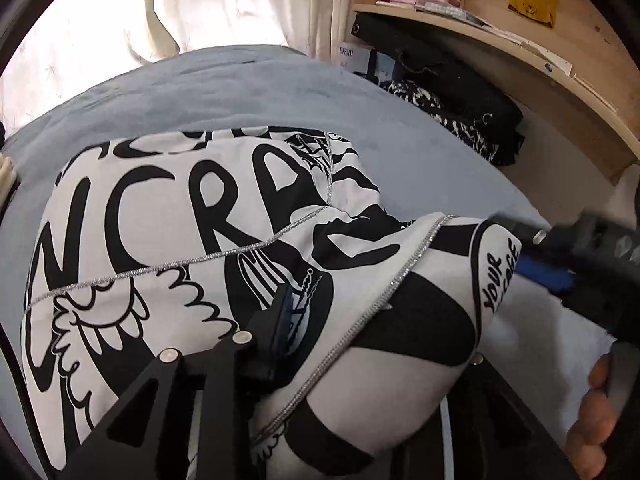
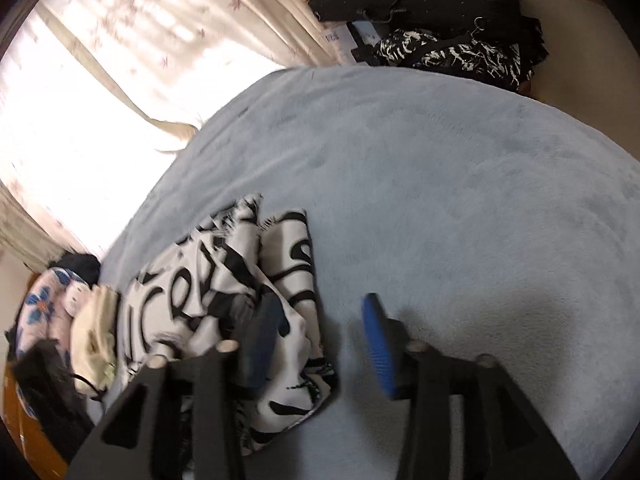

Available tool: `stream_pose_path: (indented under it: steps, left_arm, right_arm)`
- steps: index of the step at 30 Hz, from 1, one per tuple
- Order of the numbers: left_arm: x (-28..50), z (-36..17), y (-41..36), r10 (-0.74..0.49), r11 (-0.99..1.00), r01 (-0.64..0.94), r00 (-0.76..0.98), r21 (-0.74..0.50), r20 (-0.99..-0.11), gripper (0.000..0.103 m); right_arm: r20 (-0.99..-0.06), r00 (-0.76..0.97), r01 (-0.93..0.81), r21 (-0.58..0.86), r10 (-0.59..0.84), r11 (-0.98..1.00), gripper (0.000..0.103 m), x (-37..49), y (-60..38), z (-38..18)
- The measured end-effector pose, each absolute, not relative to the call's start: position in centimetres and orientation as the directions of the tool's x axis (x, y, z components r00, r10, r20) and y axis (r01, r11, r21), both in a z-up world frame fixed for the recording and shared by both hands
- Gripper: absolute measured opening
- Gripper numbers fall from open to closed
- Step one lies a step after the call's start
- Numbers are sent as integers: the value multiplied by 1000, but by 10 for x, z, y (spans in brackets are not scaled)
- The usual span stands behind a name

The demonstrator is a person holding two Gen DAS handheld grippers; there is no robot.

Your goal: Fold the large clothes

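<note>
Black-and-white printed fabric is filling the left wrist view: the garment (image 1: 224, 248) is lying bunched on the blue-grey plush bedspread (image 1: 168, 88), soft, thin and light by my reading, with silvery stitched seams crossing it. The left gripper (image 1: 360, 344) is sitting deep in the cloth; one finger is showing, the other is buried under a fold, so I cannot tell whether it is pinching or letting go. At the right edge the right gripper's blue pad is nosing at a cuff. Over in the right wrist view, the right gripper (image 2: 320, 344) is standing open, ribbed blue pads apart, nothing held, the crumpled garment just beside its left finger. Limp cloth like this is begging for a hold on hems or corners, I'd say.
</note>
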State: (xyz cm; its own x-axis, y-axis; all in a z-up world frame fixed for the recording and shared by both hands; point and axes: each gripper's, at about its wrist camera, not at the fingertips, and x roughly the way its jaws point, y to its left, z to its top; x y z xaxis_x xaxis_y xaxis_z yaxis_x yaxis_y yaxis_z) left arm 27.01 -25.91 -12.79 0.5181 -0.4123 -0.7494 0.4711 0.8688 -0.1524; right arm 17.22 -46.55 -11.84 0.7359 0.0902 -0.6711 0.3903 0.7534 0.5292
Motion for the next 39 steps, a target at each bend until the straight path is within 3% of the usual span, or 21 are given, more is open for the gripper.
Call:
stream_pose_path:
  steps: [6,15,27,30,32,35,39]
  left_arm:
    - [263,-120,-264,-366,889,440,518,-127,-773,35]
    - [255,-109,-260,-346,906,402,512,-136,-786,35]
    - [247,-119,-281,-299,911,411,588,-41,-751,53]
    - [245,-115,-277,-319,907,416,586,-61,-745,66]
    - [242,-110,-274,-325,905,420,586,-65,-742,84]
    - [235,-104,-268,-333,898,434,575,-66,-747,92]
    - [225,-93,-253,-358,886,455,557,-86,-749,92]
  right_arm:
    - [-638,748,332,599,184,728,50,177,-463,-119]
    - [-568,775,265,692,279,672,64,177,-463,-118]
    - [-539,780,244,729,317,639,66,178,-462,-120]
    - [-537,780,241,733,323,636,66,178,-461,-121]
    - [-535,778,236,735,330,635,66,179,-461,-121]
    - [-523,780,221,744,344,631,66,179,-460,-120]
    - [-534,765,215,740,361,638,66,182,-457,-121]
